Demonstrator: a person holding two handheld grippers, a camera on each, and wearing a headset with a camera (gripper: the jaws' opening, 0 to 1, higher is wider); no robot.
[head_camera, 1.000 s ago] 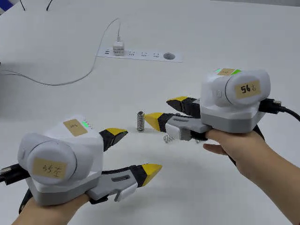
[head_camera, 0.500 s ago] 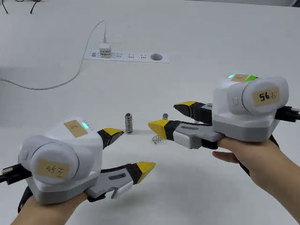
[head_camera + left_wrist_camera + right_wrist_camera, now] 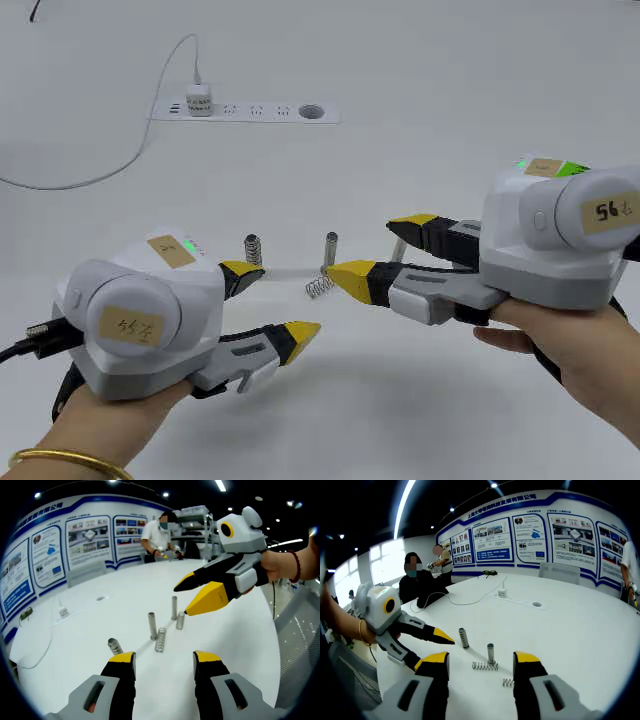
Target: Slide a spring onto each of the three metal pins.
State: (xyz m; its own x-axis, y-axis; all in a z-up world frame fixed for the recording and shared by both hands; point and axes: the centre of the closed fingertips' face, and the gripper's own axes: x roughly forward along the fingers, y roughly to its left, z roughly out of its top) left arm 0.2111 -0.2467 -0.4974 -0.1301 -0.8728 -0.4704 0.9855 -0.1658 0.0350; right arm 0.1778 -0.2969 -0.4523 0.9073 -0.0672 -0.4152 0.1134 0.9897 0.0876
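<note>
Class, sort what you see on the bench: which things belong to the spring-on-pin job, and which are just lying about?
Job:
spring-covered pin
bare pin
second bare pin
loose spring
second loose spring

Lying about:
power strip
charger
cable

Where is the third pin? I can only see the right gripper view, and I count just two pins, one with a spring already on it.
Observer: The left gripper view shows a third pin, bare and upright, close to the fingertips of the right gripper.
Operator: Is there a spring near it?
Observer: Yes, a short spring is next to that pin, apart from the longer loose spring.
Operator: Is my gripper switched on?
Observer: The head view shows a green light lit on top of it.
</note>
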